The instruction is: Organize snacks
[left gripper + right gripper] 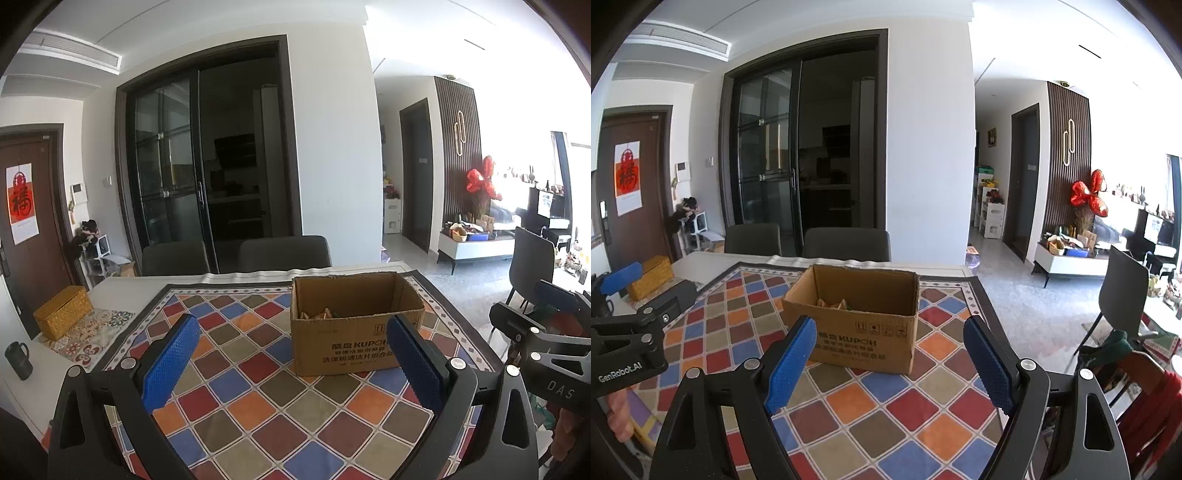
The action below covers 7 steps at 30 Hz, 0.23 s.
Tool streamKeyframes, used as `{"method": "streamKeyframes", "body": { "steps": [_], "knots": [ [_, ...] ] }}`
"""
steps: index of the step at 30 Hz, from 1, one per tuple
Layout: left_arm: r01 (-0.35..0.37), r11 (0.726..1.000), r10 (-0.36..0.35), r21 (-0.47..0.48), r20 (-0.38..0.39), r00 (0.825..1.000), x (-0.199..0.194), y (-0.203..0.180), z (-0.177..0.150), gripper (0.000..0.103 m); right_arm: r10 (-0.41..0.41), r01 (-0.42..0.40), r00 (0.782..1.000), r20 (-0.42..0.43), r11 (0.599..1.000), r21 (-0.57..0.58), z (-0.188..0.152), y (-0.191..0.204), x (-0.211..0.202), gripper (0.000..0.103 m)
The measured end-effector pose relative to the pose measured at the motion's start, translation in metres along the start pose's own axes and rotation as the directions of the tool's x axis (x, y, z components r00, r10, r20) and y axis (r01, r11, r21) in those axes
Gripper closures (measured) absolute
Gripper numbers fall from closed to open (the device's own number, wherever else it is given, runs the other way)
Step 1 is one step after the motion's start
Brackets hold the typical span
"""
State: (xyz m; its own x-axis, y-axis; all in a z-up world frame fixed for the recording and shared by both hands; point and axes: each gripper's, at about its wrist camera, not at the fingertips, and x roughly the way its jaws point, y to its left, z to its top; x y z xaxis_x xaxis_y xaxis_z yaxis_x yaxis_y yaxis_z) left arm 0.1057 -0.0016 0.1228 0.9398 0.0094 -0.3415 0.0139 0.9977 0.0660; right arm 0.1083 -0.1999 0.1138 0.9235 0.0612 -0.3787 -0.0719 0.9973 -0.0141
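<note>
At far left of the counter [122,284] stands a dark mug [18,360], then a woven yellow box [62,312] on a patterned mat. The left hand-held gripper [295,363] hangs released over the checkered cloth [258,406], blue pads spread, nothing between them. Right of centre sits the open cardboard box [354,328], upright on the cloth, with snacks [834,304] partly visible inside. The right hand-held gripper [890,363] also stands released and empty, facing the box.

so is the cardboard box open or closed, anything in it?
Open: the cardboard box stands upright on the patterned tablecloth, no flaps over its top. Some tan and green items show low inside; what they are, cannot tell.
</note>
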Motion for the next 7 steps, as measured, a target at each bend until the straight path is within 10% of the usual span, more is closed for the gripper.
{"method": "streamKeyframes", "body": {
  "steps": [7],
  "knots": [
    [0.000,1.000,0.000,-0.009,-0.016,1.000,0.0052,-0.0011,-0.0030,0.000,0.001,-0.001,1.000,-0.012,1.000,0.002,-0.0014,0.0003,0.0028,0.021]
  ]
}}
